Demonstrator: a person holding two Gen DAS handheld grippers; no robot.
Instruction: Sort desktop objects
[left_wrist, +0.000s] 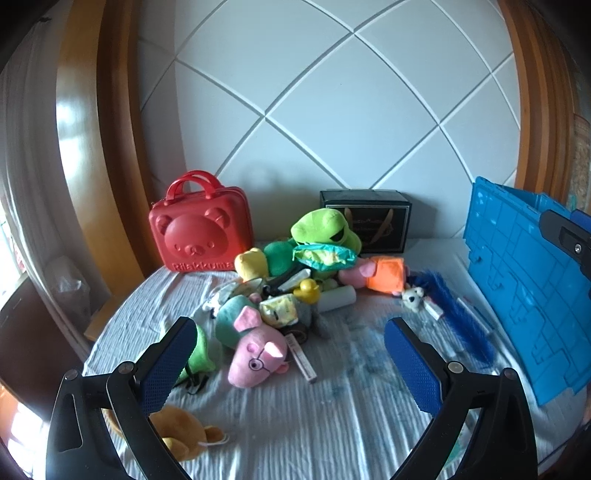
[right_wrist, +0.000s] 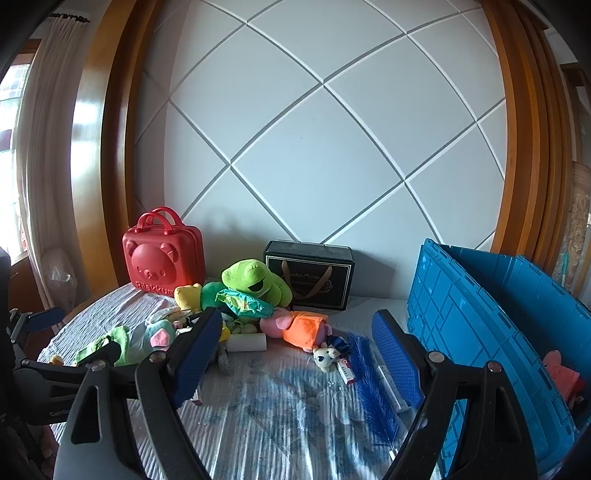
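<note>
A heap of toys lies mid-table: a green frog plush, a pink pig plush with glasses, a pig in an orange dress, a yellow rubber duck, a white cylinder, a small white dog toy and a blue bottle brush. My left gripper is open and empty above the near cloth, by the glasses pig. My right gripper is open and empty, left of the blue crate.
A red bear-face case and a black gift box stand against the back wall. A pink toy lies inside the crate. An orange-yellow plush lies near the table's front left edge.
</note>
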